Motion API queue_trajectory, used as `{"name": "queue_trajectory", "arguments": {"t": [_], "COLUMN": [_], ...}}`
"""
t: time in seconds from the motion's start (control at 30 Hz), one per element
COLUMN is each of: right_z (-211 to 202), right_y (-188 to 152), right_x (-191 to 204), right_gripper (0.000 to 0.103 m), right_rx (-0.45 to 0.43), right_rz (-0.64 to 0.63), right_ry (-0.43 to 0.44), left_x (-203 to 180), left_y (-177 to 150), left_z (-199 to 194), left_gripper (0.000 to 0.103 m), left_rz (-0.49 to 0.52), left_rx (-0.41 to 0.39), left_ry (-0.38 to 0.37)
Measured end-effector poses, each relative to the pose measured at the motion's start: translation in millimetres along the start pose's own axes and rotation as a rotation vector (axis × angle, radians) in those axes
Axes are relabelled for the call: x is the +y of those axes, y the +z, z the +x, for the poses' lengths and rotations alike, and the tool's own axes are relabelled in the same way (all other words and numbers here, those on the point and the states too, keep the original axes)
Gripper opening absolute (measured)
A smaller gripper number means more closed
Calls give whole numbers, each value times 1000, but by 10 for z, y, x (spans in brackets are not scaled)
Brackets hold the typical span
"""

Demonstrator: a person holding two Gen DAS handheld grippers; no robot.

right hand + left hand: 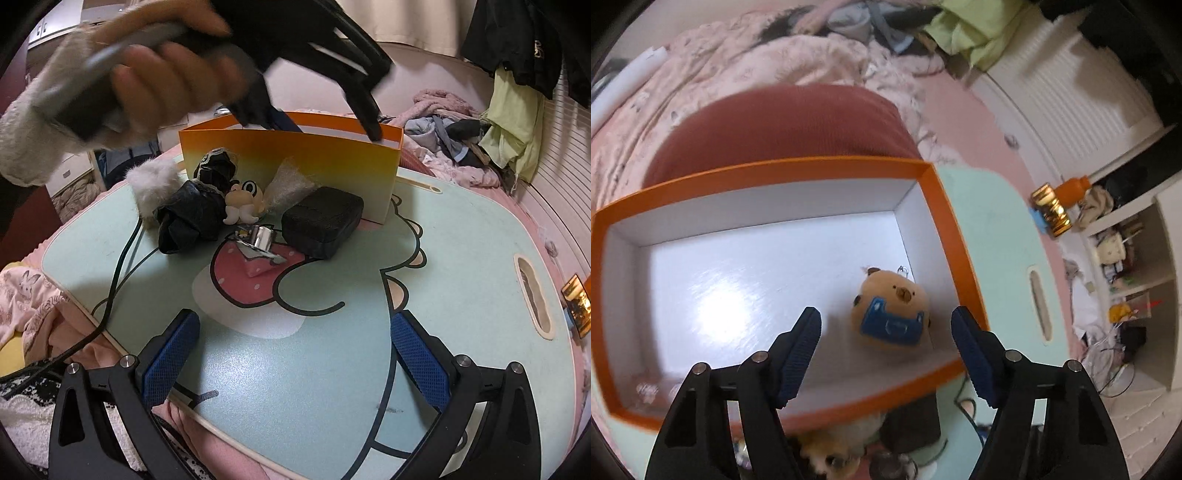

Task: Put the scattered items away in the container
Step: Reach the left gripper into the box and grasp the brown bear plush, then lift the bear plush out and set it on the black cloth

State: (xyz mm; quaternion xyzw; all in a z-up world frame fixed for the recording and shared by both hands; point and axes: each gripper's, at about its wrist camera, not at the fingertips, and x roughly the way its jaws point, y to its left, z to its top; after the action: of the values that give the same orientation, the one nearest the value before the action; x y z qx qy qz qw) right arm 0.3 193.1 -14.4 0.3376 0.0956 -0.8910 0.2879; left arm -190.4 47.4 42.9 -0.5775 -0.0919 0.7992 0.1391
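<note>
An orange box (827, 167) with a white inside stands on the mint table. A brown plush toy (890, 312) with blue overalls lies on the box floor near its right wall. My left gripper (886, 328) is open above the box, just over the plush, not touching it. From the right wrist view the left gripper (321, 122) dips into the box (288, 162). In front of the box lie a black case (321, 219), black fabric (192, 218), a cream figure (243, 201), a white fluffy piece (153, 181) and a silver ring (260, 236). My right gripper (295, 347) is open and empty over the table.
The mint cartoon table (461, 258) sits on a pink bed with blankets (720, 74) and clothes (461, 122). A black cable (122, 266) runs off the table's left edge. A gold bottle (1052, 212) and an orange bottle (1073, 188) stand at the right, shelves beyond.
</note>
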Motion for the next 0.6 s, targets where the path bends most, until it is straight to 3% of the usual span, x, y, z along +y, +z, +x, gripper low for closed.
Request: {"name": "queue_trajectory", "arguments": {"t": [0.1, 0.13, 0.17, 0.2, 0.23, 0.3, 0.4, 0.6], "right_z": [4, 4, 7, 8, 8, 2, 8, 8], "right_y": [3, 2, 1, 2, 4, 2, 0, -3], "right_x": [-4, -3, -4, -17, -12, 1, -10, -12], "right_gripper": [103, 103, 103, 103, 103, 103, 103, 103], "right_rx": [-1, 0, 1, 0, 0, -1, 0, -1], "right_rz": [0, 0, 1, 0, 1, 0, 0, 0], "right_ry": [0, 0, 0, 1, 1, 1, 1, 1], "left_x": [39, 47, 35, 27, 52, 83, 69, 131], "left_y": [19, 14, 2, -2, -15, -19, -45, -87], "left_z": [189, 188, 200, 195, 203, 194, 146, -266], "left_gripper": [58, 56, 46, 36, 32, 30, 29, 29], "left_rz": [-6, 6, 29, 39, 26, 21, 75, 65], "left_rx": [39, 15, 4, -9, 5, -6, -66, -163], "left_ry": [39, 41, 70, 69, 21, 20, 112, 103]}}
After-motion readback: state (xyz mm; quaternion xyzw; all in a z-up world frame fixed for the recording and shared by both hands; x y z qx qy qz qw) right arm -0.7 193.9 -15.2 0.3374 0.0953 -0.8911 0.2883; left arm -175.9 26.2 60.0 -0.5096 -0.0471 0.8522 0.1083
